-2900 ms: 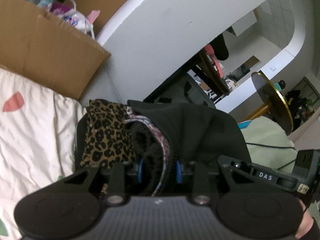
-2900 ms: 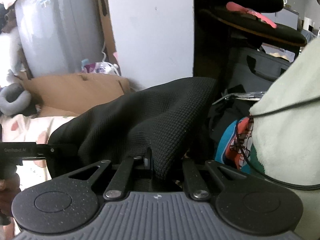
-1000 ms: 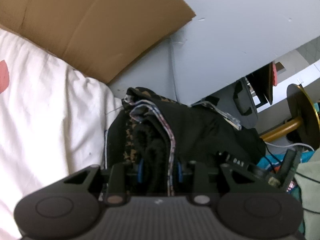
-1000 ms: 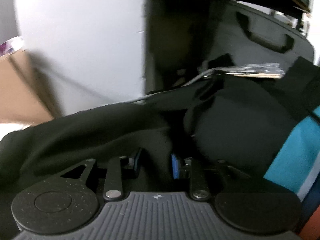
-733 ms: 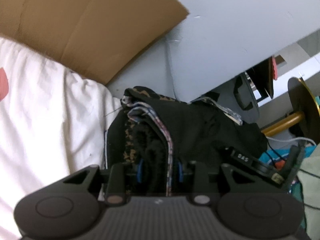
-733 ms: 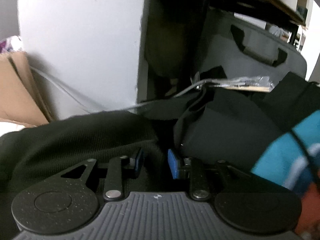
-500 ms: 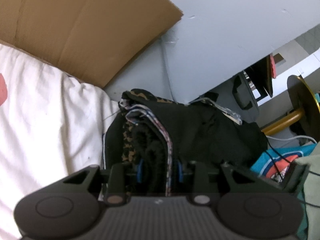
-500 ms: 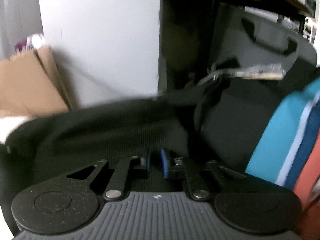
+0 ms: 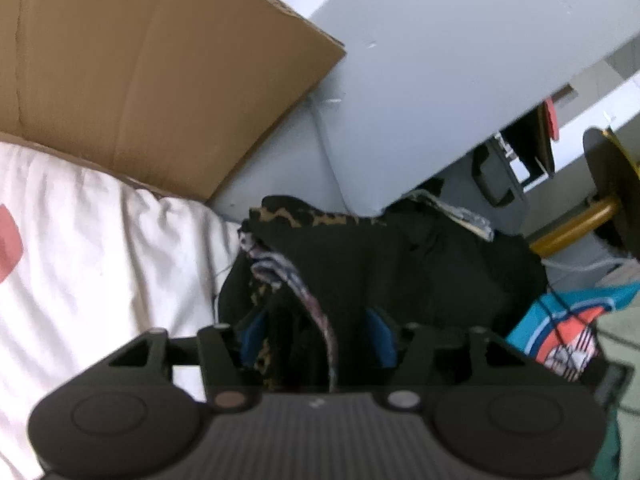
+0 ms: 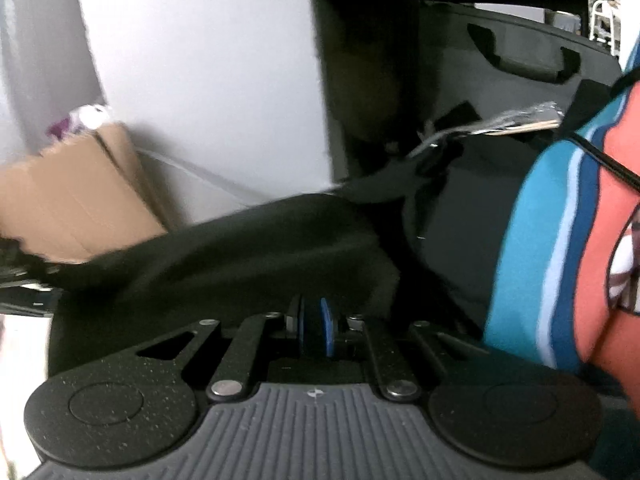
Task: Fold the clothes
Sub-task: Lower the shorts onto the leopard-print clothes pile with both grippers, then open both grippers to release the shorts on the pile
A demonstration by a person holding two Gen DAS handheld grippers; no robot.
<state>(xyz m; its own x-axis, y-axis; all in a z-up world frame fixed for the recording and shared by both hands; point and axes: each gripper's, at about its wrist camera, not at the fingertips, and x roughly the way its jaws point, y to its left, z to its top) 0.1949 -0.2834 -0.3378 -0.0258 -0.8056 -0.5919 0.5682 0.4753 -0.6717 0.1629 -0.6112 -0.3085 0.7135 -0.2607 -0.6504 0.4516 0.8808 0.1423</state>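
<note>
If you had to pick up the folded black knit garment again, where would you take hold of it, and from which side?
Probably at the black knit garment's thick folded edge nearest the left hand-held gripper, coming from the camera side. The layers bunch there, between its opening jaws, so one pinch would catch them all; the far side slopes away flat.

Light: soft indoor daylight, brightest at the upper right of both views.
Shadows: black clothes (image 9: pixel 400 264) lose nearly all detail.
Blur: right wrist view smeared; cardboard (image 10: pixel 76 200) edges soft.
Distortion: fisheye bends the white wall (image 9: pixel 440 60); corners go dark.
</note>
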